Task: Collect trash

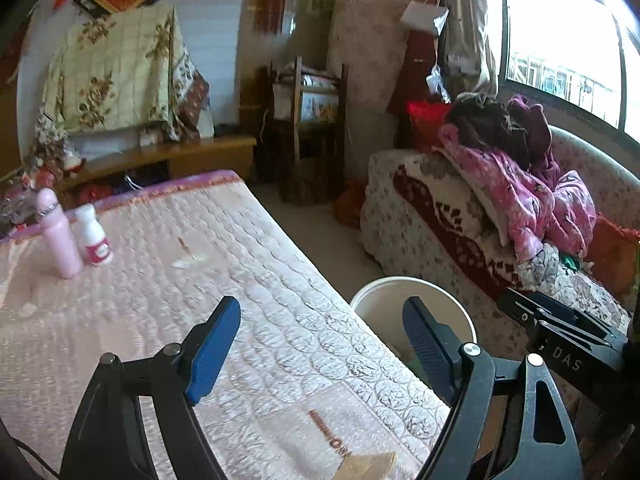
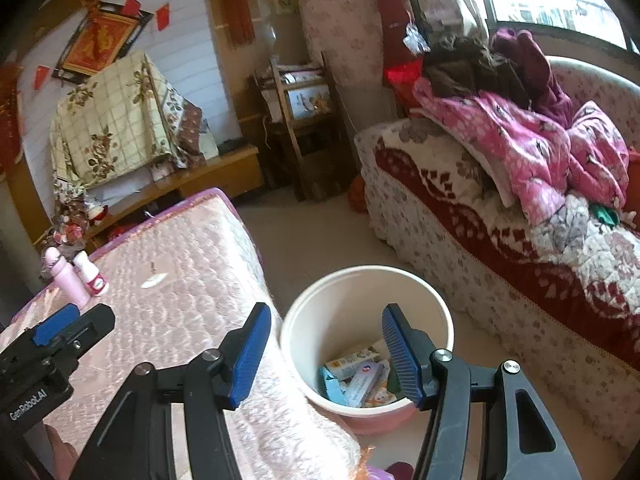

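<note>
Spreading wide with nothing between its blue pads, the left claw [image 1: 322,346] is held over the edge of a quilted pink bed [image 1: 168,280]; a pink bottle [image 1: 60,232] and a white bottle [image 1: 94,236] are seen upright at its far side, and a scrap [image 1: 366,466] lies near the bottom edge. Part of the bin [image 1: 414,312] shows beyond.

From the right view, the right claw [image 2: 326,356] is likewise opened wide and empty above the bin [image 2: 366,288], where cartons [image 2: 358,378] are gathered. A cluttered sofa [image 2: 500,216] is set alongside.
</note>
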A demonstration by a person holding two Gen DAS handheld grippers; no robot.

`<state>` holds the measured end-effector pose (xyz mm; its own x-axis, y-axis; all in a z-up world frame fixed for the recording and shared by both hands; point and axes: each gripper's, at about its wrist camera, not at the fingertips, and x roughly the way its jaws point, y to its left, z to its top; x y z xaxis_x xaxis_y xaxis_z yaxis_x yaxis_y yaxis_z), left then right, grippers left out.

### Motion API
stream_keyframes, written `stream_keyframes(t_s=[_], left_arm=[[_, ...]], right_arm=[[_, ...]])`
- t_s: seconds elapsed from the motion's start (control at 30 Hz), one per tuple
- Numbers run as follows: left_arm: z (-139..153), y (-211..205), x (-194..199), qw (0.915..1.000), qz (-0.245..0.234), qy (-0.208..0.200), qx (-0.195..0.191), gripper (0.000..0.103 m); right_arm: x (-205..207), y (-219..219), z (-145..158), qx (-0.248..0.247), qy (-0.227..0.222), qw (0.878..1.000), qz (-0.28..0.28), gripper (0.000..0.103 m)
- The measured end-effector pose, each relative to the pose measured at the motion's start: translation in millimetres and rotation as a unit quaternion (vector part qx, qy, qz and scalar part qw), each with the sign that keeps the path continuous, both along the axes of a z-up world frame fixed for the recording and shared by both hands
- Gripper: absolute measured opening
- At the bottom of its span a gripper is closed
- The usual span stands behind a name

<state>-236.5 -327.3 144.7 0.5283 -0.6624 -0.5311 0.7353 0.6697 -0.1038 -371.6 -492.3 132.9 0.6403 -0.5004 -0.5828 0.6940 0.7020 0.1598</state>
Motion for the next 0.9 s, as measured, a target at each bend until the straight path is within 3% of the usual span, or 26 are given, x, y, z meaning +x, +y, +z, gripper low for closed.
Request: stream_keyframes(t_s=[0.17,0.27,0.4,0.9], left_arm=[[10,19,-9,0.9998,0.008,-0.015,-0.01,0.083],[14,27,-12,0.9995,0.017,-0.022,-0.017,0.084],[18,37,-12,0.9989,0.029,-0.026,-0.026,0.083],[20,42,-15,0.9983,0.035,-0.039,-0.024,0.084]], right_arm=[[-7,25,18,-0.028,-0.012,1.0,0.004,0.062],[-9,36,26,-0.037,-0.016,0.999,0.007,0.075],[-14,51,36,-0.06,-0.028,0.998,0.008,0.075],[-15,59,50,-0.067,-0.035,0.997,0.009,0.075]])
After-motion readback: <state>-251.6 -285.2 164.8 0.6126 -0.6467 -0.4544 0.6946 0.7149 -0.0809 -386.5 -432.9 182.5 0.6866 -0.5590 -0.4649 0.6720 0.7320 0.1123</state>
